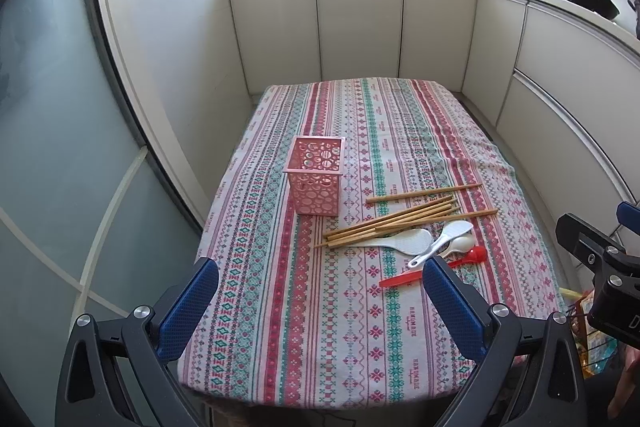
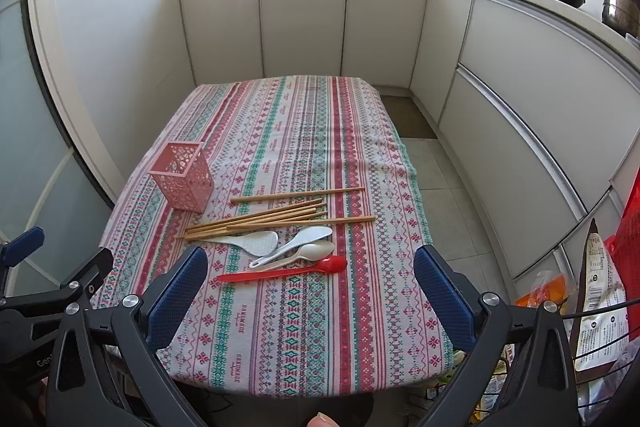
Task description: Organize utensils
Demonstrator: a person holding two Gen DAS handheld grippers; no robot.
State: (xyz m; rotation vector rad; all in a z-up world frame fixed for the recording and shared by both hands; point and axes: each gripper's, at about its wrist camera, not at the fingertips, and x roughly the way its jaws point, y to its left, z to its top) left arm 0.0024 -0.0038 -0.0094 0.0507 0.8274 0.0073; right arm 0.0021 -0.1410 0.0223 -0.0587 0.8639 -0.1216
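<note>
Blue textured pads line the fingers of both tools we hold, set on black frames. Our left gripper [image 1: 320, 275] fills the bottom of the left wrist view with its jaws spread wide and nothing between them, hovering over the near end of the table. Our right gripper [image 2: 311, 261] sits low in the right wrist view, likewise spread wide and empty; in the left wrist view we see part of its black frame at the right edge.

Beyond the fingers lies the striped red, green and white patterned tablecloth [image 1: 360, 339]. Just past our right gripper, in the centre of its view, rests a long red plastic spoon [image 2: 280, 271]. Just beyond it lie a beige plastic spoon [image 2: 316, 250] and a white plastic spoon [image 2: 298, 241], overlapping, and to their left a white plastic rice paddle [image 2: 256, 242]. Farther up the frame lies a loose bundle of light wooden chopsticks [image 2: 276, 217], some crossing each other, all lying roughly sideways across the picture.

A pink square plastic holder with round cut-outs [image 1: 316, 179] stands upright left of the chopsticks, apart from them; we see nothing inside it.

White cabinet doors [image 1: 360, 27] curve round the upper frame.
</note>
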